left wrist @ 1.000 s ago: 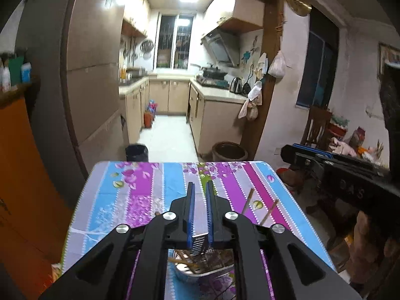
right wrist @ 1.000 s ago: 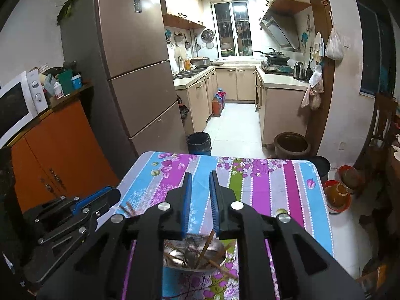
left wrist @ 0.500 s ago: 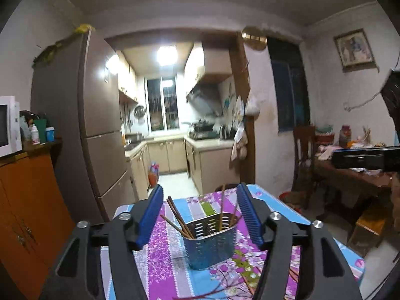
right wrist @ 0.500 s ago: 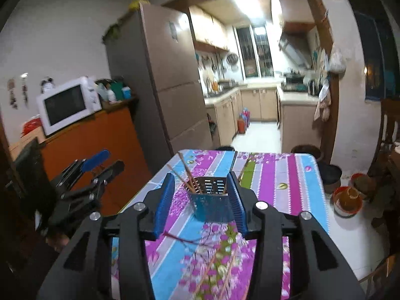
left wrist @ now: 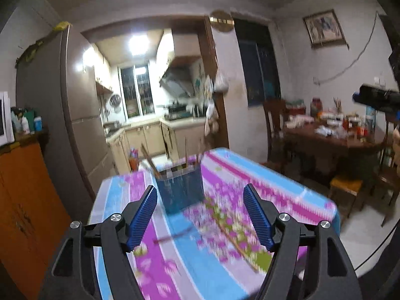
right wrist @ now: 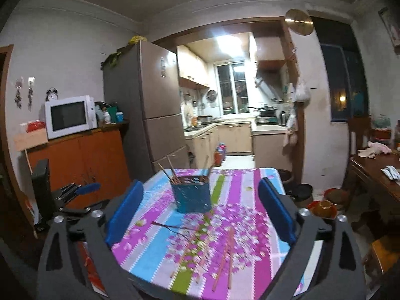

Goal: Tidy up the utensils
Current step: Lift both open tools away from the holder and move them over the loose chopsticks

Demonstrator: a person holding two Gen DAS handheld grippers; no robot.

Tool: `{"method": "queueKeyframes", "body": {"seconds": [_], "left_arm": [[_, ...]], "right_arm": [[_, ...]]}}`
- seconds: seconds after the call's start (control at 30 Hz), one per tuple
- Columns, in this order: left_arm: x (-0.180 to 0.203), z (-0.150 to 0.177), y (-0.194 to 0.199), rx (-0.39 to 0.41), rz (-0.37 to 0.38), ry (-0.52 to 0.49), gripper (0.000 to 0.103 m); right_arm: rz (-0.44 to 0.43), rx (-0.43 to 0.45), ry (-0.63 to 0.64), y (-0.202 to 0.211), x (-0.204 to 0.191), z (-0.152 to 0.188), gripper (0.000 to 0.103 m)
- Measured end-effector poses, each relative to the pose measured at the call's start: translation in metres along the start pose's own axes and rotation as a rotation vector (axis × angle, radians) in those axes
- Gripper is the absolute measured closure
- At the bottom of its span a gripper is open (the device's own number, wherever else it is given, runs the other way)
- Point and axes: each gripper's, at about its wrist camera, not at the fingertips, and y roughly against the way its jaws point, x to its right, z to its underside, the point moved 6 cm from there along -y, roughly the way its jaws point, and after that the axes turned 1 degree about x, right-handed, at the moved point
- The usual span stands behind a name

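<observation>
Both my left gripper (left wrist: 200,212) and right gripper (right wrist: 200,208) have just been opening; their jaws stand apart, nothing between. The blue perforated holder (right wrist: 192,195) stands upright mid-tabletop (right wrist: 250,187). 2 thin chopsticks (right wrist: 223,260), wooden I think, lie near the edge: a clumsy pinch could roll them off.

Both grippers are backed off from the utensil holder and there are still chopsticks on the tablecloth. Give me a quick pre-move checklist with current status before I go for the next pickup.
1. Left gripper empty, jaws apart: ok; they have just been opening, nothing between them.
2. Right gripper empty, jaws apart: ok; also just opened wide.
3. Utensil holder upright on the table: ok.
4. Chopsticks already in the holder: ok, several lean out of its top.
5. Loose chopsticks within view for pickup: ok, lying flat on the cloth near the front edge.
6. Exact count of loose chopsticks: cannot tell; the pattern and blur hide them.
</observation>
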Motion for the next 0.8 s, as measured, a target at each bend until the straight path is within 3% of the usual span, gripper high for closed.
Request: {"method": "queueKeyframes", "body": {"seconds": [0.23,0.37,0.43,0.53,0.6,0.7,0.8], "left_arm": [[0.029,0.082,-0.019,-0.132,0.044,0.066,0.029],[0.049,0.111,-0.039,-0.165,-0.001,-0.011,0.029],[0.063,0.128,-0.05,-0.194,0.033,-0.019,0.034],[0.079,0.143,-0.067,-0.21,0.042,-0.027,0.04],[0.086,0.157,-0.08,-0.22,0.023,-0.031,0.046],[0.094,0.176,-0.094,-0.24,0.011,-0.015,0.051],[0.104,0.187,-0.102,-0.251,0.014,0.007,0.056]], "right_arm": [[0.129,-0.104,0.034,-0.017,0.011,0.093,0.005],[0.15,-0.162,0.004,-0.027,0.019,0.141,0.005],[0.167,-0.187,-0.008,-0.034,0.025,0.165,0.01],[0.153,-0.263,-0.028,-0.047,0.033,0.203,0.036],[0.141,-0.309,-0.027,-0.056,0.032,0.223,0.058],[0.094,-0.366,-0.006,-0.067,0.025,0.249,0.076],[0.044,-0.401,-0.002,-0.077,0.016,0.266,0.088]]}}
